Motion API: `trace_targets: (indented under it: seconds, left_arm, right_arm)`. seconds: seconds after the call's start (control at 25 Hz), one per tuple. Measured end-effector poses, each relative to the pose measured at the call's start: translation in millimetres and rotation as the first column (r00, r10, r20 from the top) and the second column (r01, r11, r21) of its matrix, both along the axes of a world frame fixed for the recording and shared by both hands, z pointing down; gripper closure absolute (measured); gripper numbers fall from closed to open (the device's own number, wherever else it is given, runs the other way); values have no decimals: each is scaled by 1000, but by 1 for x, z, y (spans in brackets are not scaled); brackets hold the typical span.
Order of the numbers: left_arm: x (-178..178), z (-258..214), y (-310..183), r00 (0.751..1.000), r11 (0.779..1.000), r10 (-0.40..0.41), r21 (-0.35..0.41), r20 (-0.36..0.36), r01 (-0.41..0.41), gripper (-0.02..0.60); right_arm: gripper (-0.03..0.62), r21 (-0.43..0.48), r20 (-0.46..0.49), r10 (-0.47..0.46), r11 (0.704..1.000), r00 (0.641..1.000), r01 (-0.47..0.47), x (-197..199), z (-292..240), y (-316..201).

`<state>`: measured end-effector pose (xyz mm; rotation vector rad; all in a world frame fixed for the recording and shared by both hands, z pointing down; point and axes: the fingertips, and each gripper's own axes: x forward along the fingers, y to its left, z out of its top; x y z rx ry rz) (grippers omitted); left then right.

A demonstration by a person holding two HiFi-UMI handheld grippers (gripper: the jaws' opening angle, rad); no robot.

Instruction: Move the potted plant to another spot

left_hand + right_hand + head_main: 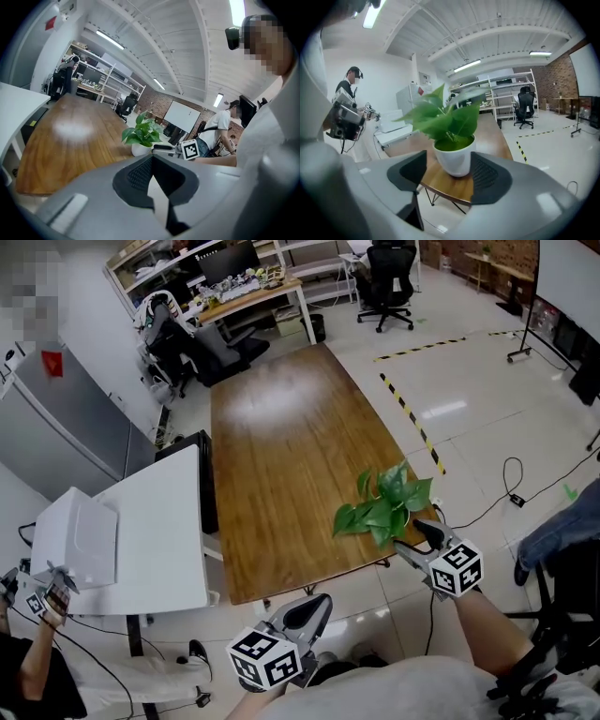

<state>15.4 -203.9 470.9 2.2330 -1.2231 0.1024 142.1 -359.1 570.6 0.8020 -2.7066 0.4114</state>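
Note:
The potted plant [382, 505], green leaves in a small white pot [454, 158], stands on the near right corner of the wooden table [281, 456]. My right gripper [424, 532] reaches in from the right with the pot between its jaws [450, 157]. The right pad [488, 174] lies against the pot, and a narrow gap shows at the left pad [410, 169]. The pot's base rests on the table corner. My left gripper [319, 606] hangs below the table's near edge, shut [153, 158] and holding nothing. Its view shows the plant [141, 133] and the right gripper [165, 147] beside it.
A white table [155, 521] with a white box [80, 540] adjoins the wooden table on the left. A person [33, 652] with grippers stands at lower left, another sits at right [562, 531]. Office chairs [386, 282] and desks stand at the back; a cable [511, 488] lies on the floor.

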Motion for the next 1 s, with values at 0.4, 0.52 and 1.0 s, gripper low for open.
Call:
trace_targets:
  seconds: [0.4,0.52,1.0]
  left_arm:
    - [22,-11,18,1000,1000,12,25,0,-12,586]
    - [29,-21,39,1000,999,23,44,4,-23,586]
    - [1,-48,212,1000,993,13,118,-4,-12,586]
  right_arm:
    - [589,15,337,-179,983,924,185,0,-126,112]
    - [589,29,326,-206,978,923,208,1,-142,143]
    - [591,60,276,-285,958,918,279,-39,-174,339]
